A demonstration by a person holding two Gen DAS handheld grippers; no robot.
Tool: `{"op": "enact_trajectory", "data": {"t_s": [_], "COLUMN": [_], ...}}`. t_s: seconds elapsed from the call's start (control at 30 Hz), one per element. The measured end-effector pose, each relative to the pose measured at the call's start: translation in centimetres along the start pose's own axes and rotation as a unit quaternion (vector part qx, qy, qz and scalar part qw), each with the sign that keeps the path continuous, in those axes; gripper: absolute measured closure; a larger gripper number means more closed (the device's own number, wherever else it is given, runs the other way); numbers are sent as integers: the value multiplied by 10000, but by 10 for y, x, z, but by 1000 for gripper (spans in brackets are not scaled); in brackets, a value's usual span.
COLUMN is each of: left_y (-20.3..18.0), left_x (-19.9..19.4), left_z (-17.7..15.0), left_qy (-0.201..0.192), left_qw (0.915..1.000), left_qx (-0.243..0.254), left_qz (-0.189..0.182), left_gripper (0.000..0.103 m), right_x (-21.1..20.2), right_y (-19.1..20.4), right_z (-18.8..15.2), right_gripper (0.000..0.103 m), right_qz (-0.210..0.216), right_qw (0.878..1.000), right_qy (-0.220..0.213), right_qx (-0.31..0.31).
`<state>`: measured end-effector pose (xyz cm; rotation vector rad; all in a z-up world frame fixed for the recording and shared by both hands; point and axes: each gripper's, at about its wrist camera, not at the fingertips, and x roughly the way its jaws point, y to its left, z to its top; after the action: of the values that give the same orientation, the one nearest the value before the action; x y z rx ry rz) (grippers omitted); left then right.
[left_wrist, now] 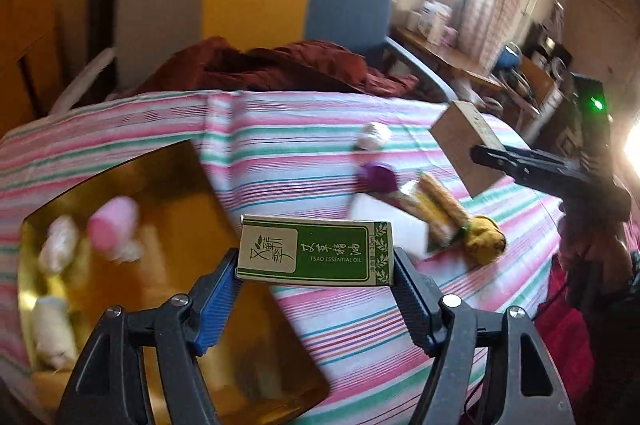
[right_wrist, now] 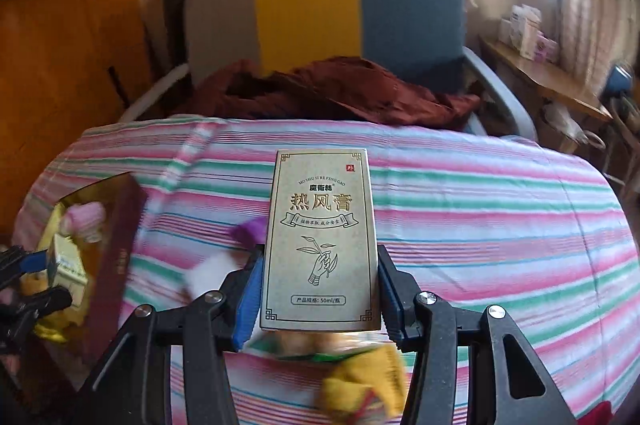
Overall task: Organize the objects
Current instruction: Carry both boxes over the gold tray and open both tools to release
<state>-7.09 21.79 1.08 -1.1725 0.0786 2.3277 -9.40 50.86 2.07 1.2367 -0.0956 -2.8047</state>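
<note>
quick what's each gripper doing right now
Left gripper: shut on the green oil box.
Right gripper: shut on the tan ointment box.

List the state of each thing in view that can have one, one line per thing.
Left hand-held gripper: shut on the green essential oil box, held lengthwise, lifted.
Right hand-held gripper: shut on the tall beige box, upright, lifted.
Gold tray: on the striped cloth, holding a pink-capped bottle and small white items.
Purple item: lying on the cloth.
Yellow pouch: lying on the cloth.
</note>
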Motion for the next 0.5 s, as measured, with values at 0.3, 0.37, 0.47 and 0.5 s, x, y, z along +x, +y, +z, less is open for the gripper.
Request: {"op": "enact_trajectory", "data": {"t_s": [0.3, 0.37, 0.47, 0.5], "left_y": [100, 116, 140, 147], "left_x": [-40, -45, -51, -50], "left_z": [-27, -34, -47, -51], "left_qy": [-303, -329, -328, -293], "left_qw": [9923, 9896, 9856, 9844], "left_qx": [-972, -1139, -1333, -1406], "left_qz": [708, 820, 988, 1013], "left_gripper": [30, 30, 30, 30], "right_x": [-6, -6, -6, -5], "right_y": [102, 128, 169, 185], "right_z": [15, 19, 23, 25], "right_gripper": [51, 51, 51, 51], "right_qz": [724, 918, 1223, 1344], "right_qw": [9940, 9904, 9829, 9791], "right_qy": [-119, -140, -173, -173], "right_qx": [-809, -1027, -1368, -1514]}}
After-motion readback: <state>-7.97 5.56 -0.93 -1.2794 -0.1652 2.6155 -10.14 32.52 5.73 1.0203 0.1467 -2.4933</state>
